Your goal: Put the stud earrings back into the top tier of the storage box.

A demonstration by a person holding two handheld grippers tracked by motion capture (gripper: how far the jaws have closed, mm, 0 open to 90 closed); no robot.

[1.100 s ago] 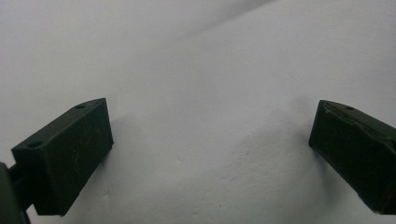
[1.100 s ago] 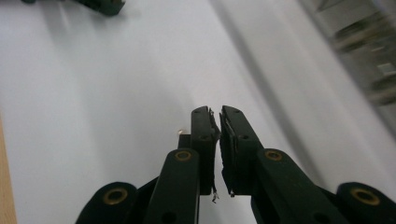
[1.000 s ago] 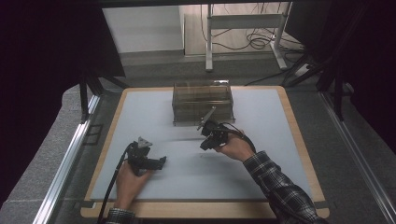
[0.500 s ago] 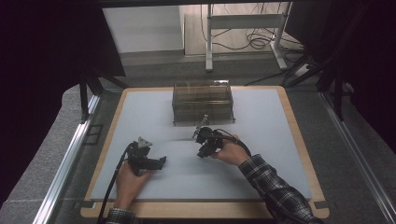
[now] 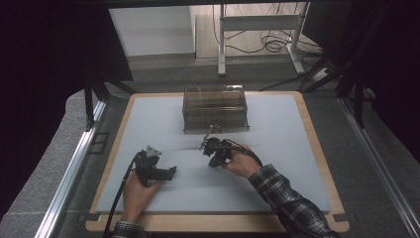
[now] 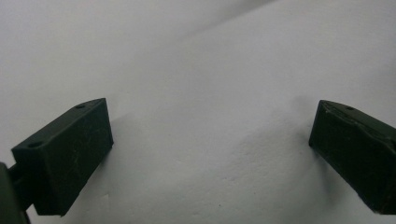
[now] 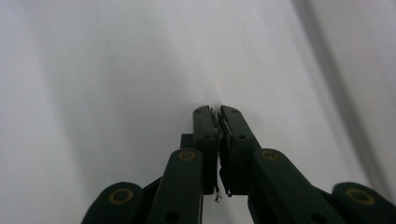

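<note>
My left gripper point(image 5: 166, 173) rests low over the white mat point(image 5: 277, 163) at front left, held in a hand. In the left gripper view its two black jaws stand wide apart, and my left gripper point(image 6: 210, 154) has only bare mat between them. My right gripper point(image 5: 206, 147) is near the middle of the mat, just in front of a clear brownish box point(image 5: 215, 109), held by a hand with a plaid sleeve point(image 5: 287, 203). In the right gripper view my right gripper point(image 7: 218, 112) is shut, tips close to the mat. A thin frayed strand shows between the pads; what it is I cannot tell.
The mat lies on a wooden-edged board point(image 5: 317, 148). The box stands at the back centre. A metal rail point(image 5: 74, 163) runs along the left side, and another along the right. Desk legs and cables point(image 5: 267, 44) are on the floor beyond the table.
My right gripper has drawn away from the box, a little left and toward the person, and sunk nearer the mat. The left gripper has stayed put.
</note>
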